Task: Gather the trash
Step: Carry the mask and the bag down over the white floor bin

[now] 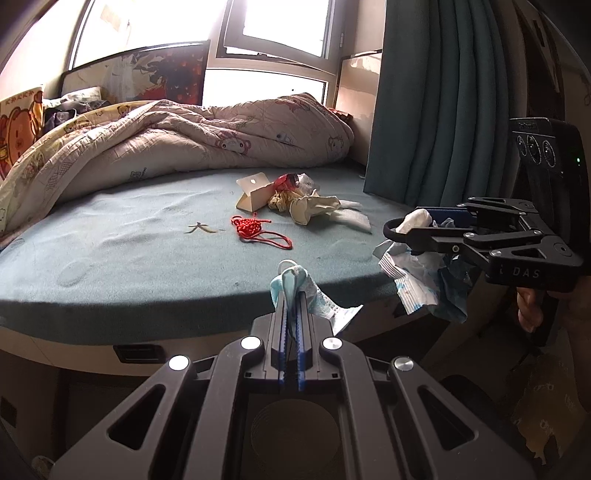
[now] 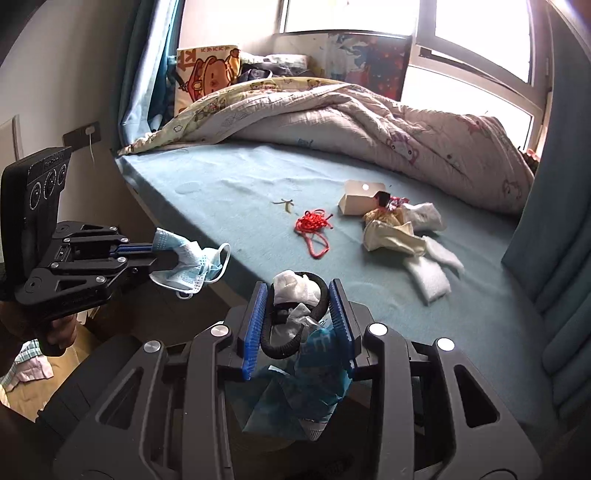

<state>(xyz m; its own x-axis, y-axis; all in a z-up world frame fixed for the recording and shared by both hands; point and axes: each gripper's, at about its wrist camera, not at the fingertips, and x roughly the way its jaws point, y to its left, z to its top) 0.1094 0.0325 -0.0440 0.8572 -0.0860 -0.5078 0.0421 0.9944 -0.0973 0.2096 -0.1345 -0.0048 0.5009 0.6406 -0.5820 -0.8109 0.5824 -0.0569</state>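
Blue crumpled mask (image 1: 295,284) pinched in left hand-held gripper (image 1: 291,295); right hand-held gripper (image 2: 299,310) clamps wadded trash bundle (image 2: 295,291).

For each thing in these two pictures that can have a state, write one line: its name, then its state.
Left tongs: shut on face mask.
Right tongs: shut on trash bundle.
Window: ajar.
Quilt: rumpled.
Red cord: loose on mattress.
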